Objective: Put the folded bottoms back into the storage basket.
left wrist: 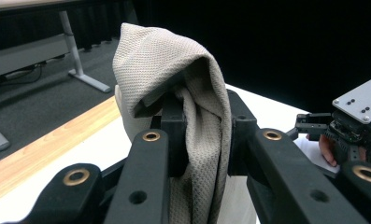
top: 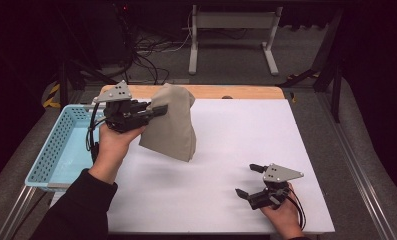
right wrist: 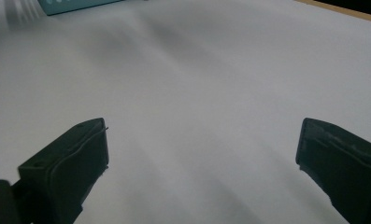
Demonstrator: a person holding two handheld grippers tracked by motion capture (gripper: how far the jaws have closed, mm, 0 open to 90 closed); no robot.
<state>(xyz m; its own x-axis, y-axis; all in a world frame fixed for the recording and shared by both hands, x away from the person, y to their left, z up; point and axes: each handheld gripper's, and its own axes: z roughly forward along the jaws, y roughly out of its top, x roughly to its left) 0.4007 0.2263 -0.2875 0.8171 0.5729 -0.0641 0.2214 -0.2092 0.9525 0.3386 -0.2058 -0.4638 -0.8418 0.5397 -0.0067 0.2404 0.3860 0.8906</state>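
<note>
blue basket (top: pixel 56 150): at table's left edge | white mat (top: pixel 246 145): covers table | wooden strip (top: pixel 236 92): far edge

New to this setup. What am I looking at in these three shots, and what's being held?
There is no robot here: a person holds a two-jaw hand tool in each hand.

The high view looks down on the table from above the person's side. The other two come from cameras riding on each tool, looking along its black jaws.

The left gripper is raised and shut on a beige cloth, which hangs from the jaws above the white table. The left gripper view shows the same cloth pinched between the jaws, with the other tool farther off at the right.

The right gripper sits low near the table's front edge, jaws wide open and holding nothing; its own view shows bare white surface between them.

A light blue basket stands at the table's left edge.
</note>
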